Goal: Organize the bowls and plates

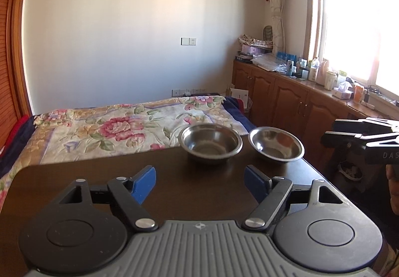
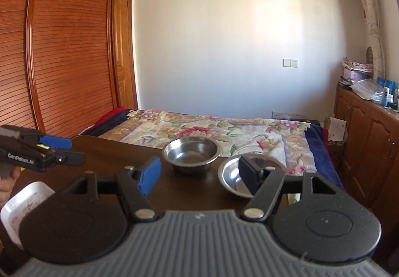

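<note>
While both grippers hang above the dark table (image 1: 99, 177), nothing sits between their pads. Left gripper (image 1: 200, 183): jaws apart, empty. Right gripper (image 2: 199, 176): jaws apart, empty. Deep steel bowl (image 1: 210, 143) centre frame at the table's far edge; shallow steel bowl (image 1: 276, 143) just beside it, right. White tray (image 2: 22, 204) lower left in the right wrist view.

The left gripper (image 1: 200, 183) points slightly downward, its jaws wide apart and empty. The right gripper (image 2: 199, 174) does likewise, jaws parted, gripping nothing.
</note>
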